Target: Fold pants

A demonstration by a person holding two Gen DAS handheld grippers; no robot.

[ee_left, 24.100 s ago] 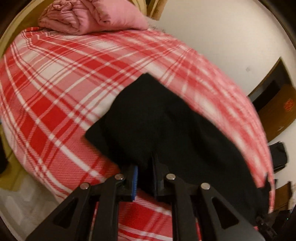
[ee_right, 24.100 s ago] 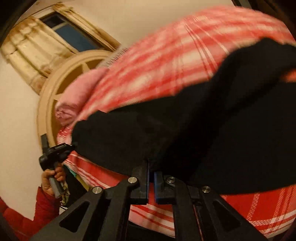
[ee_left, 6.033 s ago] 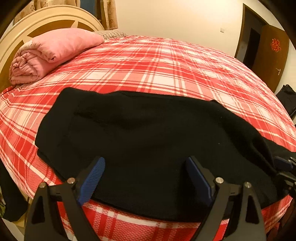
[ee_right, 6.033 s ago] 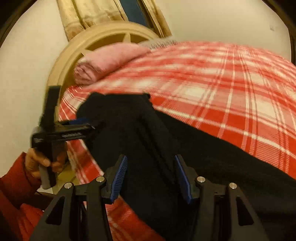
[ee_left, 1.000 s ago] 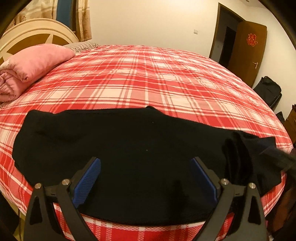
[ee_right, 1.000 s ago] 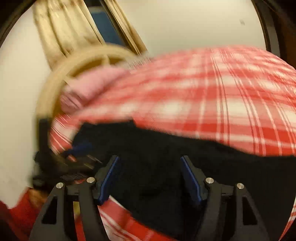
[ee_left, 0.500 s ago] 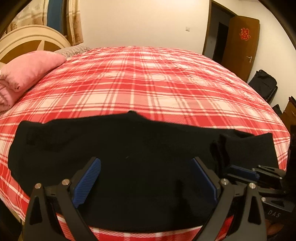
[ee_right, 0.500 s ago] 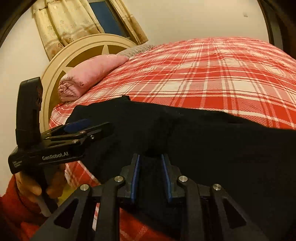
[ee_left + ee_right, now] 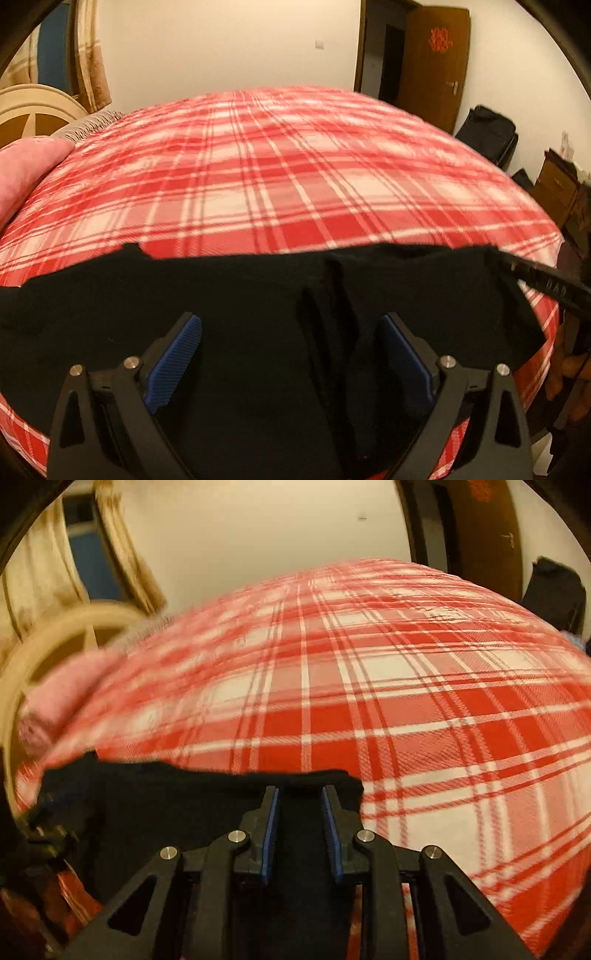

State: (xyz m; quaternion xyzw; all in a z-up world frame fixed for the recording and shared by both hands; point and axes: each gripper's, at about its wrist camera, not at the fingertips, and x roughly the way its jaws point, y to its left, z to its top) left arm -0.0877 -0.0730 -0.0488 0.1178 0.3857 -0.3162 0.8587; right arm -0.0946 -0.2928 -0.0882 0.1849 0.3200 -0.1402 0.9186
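The black pants (image 9: 236,295) lie folded along the near edge of the red plaid bed (image 9: 277,177), with a raised crease near the middle. My left gripper (image 9: 291,354) is open wide just above the fabric and holds nothing. My right gripper (image 9: 300,827) is nearly shut, with black cloth of the pants (image 9: 166,805) between its blue pads (image 9: 271,830) at the right end. The right gripper's black body (image 9: 543,286) shows at the right edge of the left wrist view.
A pink rolled blanket (image 9: 26,173) and a cream headboard (image 9: 33,107) are at the left. A brown door (image 9: 432,62) and a black bag (image 9: 487,133) stand beyond the bed on the right. Wooden furniture (image 9: 557,192) is at far right.
My right gripper has lifted the pants' right end and swung its view toward the bed's far side. The left gripper stayed open and shifted slightly closer to the fabric.
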